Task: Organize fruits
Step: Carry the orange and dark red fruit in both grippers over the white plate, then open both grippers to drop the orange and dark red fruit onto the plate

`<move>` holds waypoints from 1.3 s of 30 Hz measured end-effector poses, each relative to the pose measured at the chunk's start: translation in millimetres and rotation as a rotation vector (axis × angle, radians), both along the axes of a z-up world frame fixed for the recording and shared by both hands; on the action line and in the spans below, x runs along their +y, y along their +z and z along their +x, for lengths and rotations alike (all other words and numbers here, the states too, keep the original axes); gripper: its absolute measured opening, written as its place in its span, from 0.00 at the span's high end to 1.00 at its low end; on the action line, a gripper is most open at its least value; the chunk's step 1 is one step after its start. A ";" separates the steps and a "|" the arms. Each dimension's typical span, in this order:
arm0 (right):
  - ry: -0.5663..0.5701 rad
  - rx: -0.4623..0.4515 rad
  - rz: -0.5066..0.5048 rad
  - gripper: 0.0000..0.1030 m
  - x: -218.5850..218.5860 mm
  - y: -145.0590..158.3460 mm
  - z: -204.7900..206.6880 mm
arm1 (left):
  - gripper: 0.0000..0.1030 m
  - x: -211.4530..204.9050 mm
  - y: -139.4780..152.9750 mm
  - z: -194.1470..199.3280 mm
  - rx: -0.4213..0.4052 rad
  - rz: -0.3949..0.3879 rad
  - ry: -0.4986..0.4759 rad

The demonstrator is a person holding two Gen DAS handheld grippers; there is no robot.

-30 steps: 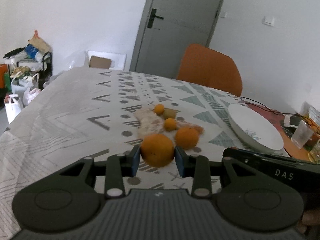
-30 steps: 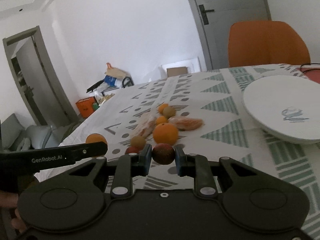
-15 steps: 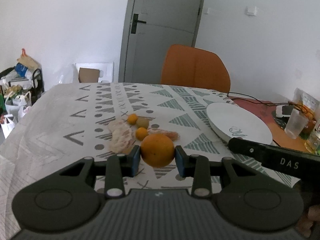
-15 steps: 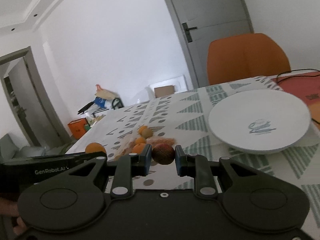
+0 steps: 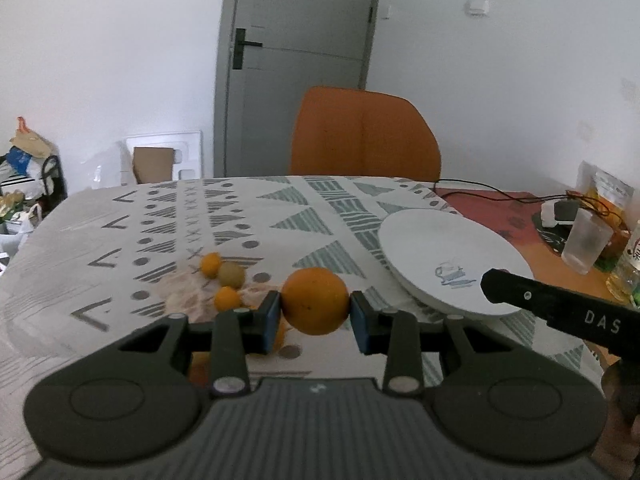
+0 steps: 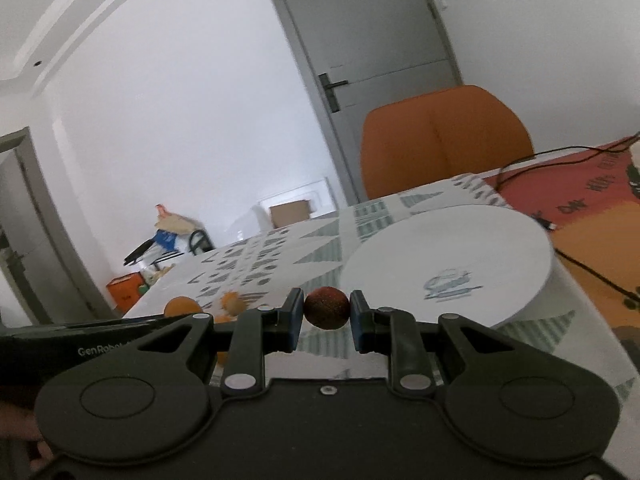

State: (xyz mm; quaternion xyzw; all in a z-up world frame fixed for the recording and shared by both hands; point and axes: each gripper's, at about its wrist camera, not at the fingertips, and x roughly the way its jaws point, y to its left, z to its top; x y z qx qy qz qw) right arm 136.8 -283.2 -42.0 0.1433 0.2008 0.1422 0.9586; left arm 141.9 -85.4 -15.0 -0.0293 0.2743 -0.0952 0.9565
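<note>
Left gripper (image 5: pixel 315 314) clamps a large orange (image 5: pixel 315 301) above the desk (image 5: pixel 280 216); right gripper (image 6: pixel 326 315) pinches a small dark-red fruit (image 6: pixel 326 307) just beside the white plate (image 6: pixel 460 256). Smaller fruits (image 5: pixel 224 276) lie on the desk.

left gripper (image 5: pixel 315 316) lifted with orange (image 5: pixel 315 301) off the fruit pile (image 5: pixel 224 284), swung right toward white plate (image 5: pixel 448 256), right gripper (image 6: pixel 326 318) raised with dark red fruit (image 6: pixel 326 307), now level with plate rim, closer to plate

The round white ceramic-looking plate (image 5: pixel 432 248) looks smooth and matt. The patterned grey-white cloth tabletop (image 5: pixel 120 248) looks soft. The black plastic gripper (image 5: pixel 315 316) is matt.
</note>
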 end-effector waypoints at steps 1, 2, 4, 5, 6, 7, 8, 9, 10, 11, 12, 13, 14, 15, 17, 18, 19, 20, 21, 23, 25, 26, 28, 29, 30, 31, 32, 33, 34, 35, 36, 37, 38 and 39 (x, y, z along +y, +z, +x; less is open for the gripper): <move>-0.010 0.001 0.002 0.78 -3.4 -1.0 1.8 | 0.65 -2.9 -1.0 3.5 0.001 0.000 -0.006; -0.016 0.001 0.003 0.78 -6.8 -1.7 3.1 | 0.65 -6.6 -2.0 7.2 0.003 0.000 -0.014; -0.032 0.005 0.004 0.78 -12.3 -3.8 6.1 | 0.65 -12.0 -3.5 14.2 0.008 -0.001 -0.029; -0.039 0.007 0.002 0.78 -15.3 -4.7 7.5 | 0.65 -15.8 -4.3 18.1 0.010 -0.002 -0.037; -0.047 0.008 -0.001 0.78 -18.1 -5.8 9.4 | 0.65 -18.4 -5.2 21.6 0.012 -0.003 -0.045; -0.057 0.009 -0.004 0.78 -20.8 -6.8 11.1 | 0.65 -21.7 -6.1 25.6 0.013 -0.003 -0.054; -0.066 0.010 -0.007 0.78 -23.1 -7.6 12.1 | 0.65 -24.7 -6.9 28.9 0.014 -0.004 -0.060; -0.075 0.013 -0.008 0.78 -25.7 -8.4 13.0 | 0.65 -28.1 -7.5 32.0 0.015 -0.006 -0.067; -0.082 0.016 -0.007 0.78 -29.0 -9.2 14.7 | 0.65 -31.3 -8.3 36.0 0.016 -0.008 -0.074; -0.090 0.020 -0.008 0.78 -31.8 -10.2 16.5 | 0.65 -35.2 -8.3 39.1 0.017 -0.010 -0.081; -0.098 0.024 -0.011 0.78 -34.6 -11.2 18.3 | 0.65 -38.2 -9.4 42.9 0.020 -0.013 -0.088; -0.104 0.027 -0.013 0.78 -36.9 -11.9 20.1 | 0.65 -41.1 -9.8 46.2 0.021 -0.015 -0.097; -0.110 0.030 -0.015 0.78 -39.1 -12.7 21.4 | 0.65 -44.1 -10.0 49.0 0.021 -0.018 -0.105; -0.115 0.033 -0.017 0.78 -40.7 -13.2 22.4 | 0.65 -47.1 -10.3 51.9 0.022 -0.019 -0.113; -0.123 0.038 -0.019 0.78 -43.2 -14.1 24.7 | 0.65 -52.4 -10.8 56.5 0.027 -0.024 -0.129; -0.127 0.040 -0.020 0.78 -44.4 -14.4 25.1 | 0.65 -55.4 -11.2 58.8 0.030 -0.028 -0.138; -0.130 0.042 -0.020 0.78 -46.2 -15.0 26.5 | 0.65 -58.1 -11.7 61.1 0.032 -0.030 -0.146; -0.135 0.044 -0.021 0.78 -47.1 -15.7 27.0 | 0.65 -60.6 -12.1 63.1 0.032 -0.031 -0.154; -0.139 0.046 -0.022 0.78 -48.9 -16.2 28.0 | 0.65 -63.5 -12.6 65.2 0.032 -0.031 -0.162; -0.145 0.050 -0.025 0.78 -50.7 -17.1 28.8 | 0.65 -69.5 -13.7 69.5 0.034 -0.031 -0.177; -0.148 0.053 -0.029 0.78 -52.0 -18.1 30.1 | 0.65 -74.6 -15.7 73.4 0.041 -0.034 -0.188; -0.149 0.055 -0.030 0.78 -52.6 -18.5 31.4 | 0.65 -77.4 -17.4 75.3 0.050 -0.034 -0.195; -0.152 0.059 -0.035 0.78 -52.6 -19.4 31.8 | 0.65 -82.1 -20.2 78.3 0.073 -0.039 -0.211; -0.154 0.062 -0.036 0.78 -53.0 -19.7 32.5 | 0.64 -83.9 -21.2 78.8 0.073 -0.042 -0.218; -0.155 0.063 -0.036 0.78 -53.0 -20.2 32.8 | 0.64 -84.6 -20.9 77.9 0.063 -0.040 -0.220; -0.155 0.064 -0.035 0.77 -52.5 -20.7 32.6 | 0.62 -85.4 -20.5 77.0 0.054 -0.032 -0.221; -0.155 0.066 -0.035 0.77 -52.7 -20.8 32.8 | 0.61 -85.4 -19.8 76.1 0.051 -0.024 -0.222; -0.156 0.068 -0.035 0.77 -52.3 -21.2 32.9 | 0.61 -84.2 -19.4 75.5 0.052 -0.023 -0.220; -0.155 0.069 -0.035 0.77 -51.8 -21.5 33.4 | 0.61 -82.2 -18.9 75.1 0.056 -0.026 -0.214; -0.154 0.070 -0.036 0.77 -50.9 -21.7 33.8 | 0.61 -78.8 -18.7 74.5 0.060 -0.029 -0.204; -0.152 0.070 -0.038 0.77 -50.2 -22.0 33.9 | 0.61 -75.0 -18.3 73.4 0.063 -0.033 -0.193; -0.152 0.071 -0.040 0.77 -49.2 -22.2 34.5 | 0.60 -71.2 -17.3 72.0 0.064 -0.034 -0.183; -0.153 0.070 -0.041 0.76 -48.5 -22.2 34.4 | 0.58 -67.1 -16.3 70.1 0.063 -0.036 -0.171; -0.158 0.064 -0.042 0.72 -47.6 -22.0 33.8 | 0.55 -63.2 -15.4 68.1 0.061 -0.037 -0.159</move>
